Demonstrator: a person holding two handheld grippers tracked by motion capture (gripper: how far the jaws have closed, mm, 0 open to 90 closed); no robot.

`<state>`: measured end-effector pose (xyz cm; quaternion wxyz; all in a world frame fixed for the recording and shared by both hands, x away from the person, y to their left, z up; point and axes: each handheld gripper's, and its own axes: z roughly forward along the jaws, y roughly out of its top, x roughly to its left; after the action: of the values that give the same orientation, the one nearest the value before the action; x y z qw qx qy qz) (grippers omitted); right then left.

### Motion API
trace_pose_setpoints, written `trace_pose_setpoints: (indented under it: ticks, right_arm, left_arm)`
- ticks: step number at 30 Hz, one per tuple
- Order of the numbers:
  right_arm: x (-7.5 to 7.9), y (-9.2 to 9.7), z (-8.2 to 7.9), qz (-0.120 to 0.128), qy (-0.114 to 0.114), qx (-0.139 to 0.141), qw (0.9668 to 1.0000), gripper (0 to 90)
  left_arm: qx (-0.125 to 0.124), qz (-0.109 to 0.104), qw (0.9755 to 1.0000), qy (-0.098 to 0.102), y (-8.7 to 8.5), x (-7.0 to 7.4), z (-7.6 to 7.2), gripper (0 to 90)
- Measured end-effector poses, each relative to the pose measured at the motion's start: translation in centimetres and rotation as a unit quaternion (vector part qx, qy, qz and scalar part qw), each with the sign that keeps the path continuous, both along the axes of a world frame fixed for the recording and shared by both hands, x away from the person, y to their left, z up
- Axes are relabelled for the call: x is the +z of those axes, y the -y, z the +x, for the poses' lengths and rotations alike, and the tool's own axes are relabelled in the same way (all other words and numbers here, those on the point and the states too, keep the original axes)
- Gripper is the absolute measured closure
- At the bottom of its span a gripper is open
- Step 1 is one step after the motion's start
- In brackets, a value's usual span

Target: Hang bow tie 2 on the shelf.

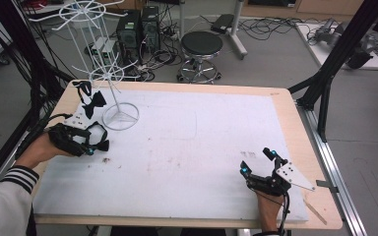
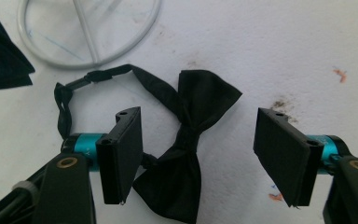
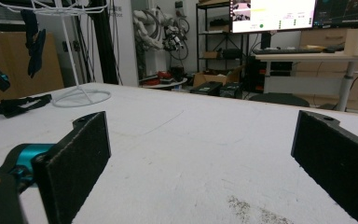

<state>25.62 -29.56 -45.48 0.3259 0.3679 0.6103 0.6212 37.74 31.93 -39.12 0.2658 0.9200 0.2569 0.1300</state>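
Bow tie black, pinched at centre; thin strap looped beside it.

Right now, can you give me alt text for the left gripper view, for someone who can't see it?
A black bow tie lies flat on the white table cover, between the open black pads of the left claw, which do not press on it. Its strap loops toward the white wire stand's ring base at the top.
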Motion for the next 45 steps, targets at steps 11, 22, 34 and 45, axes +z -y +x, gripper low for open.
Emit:
trace_pose_setpoints:
  ticks: [11,22,34,45]
  right_arm:
    - [0.0,0.0,0.0,0.000,-0.002,0.000,1.0000,3.8]
    - [0.0,0.0,0.0,0.000,-0.004,-0.001,1.0000,3.8]
    - [0.0,0.0,0.0,-0.002,-0.004,-0.001,1.0000,3.8]
    - [0.0,0.0,0.0,0.001,-0.005,-0.001,1.0000,3.8]
  left_arm:
    - [-0.026,0.048,0.9985,-0.011,1.0,-1.2,0.6,42.2]
    - [-0.014,0.070,0.9973,-0.016,1.0,-1.8,0.9,55.2]
    - [-0.004,0.088,0.9958,-0.026,1.6,-2.1,1.0,75.0]
    - [0.000,0.082,0.9966,-0.010,1.9,-1.6,0.5,76.3]
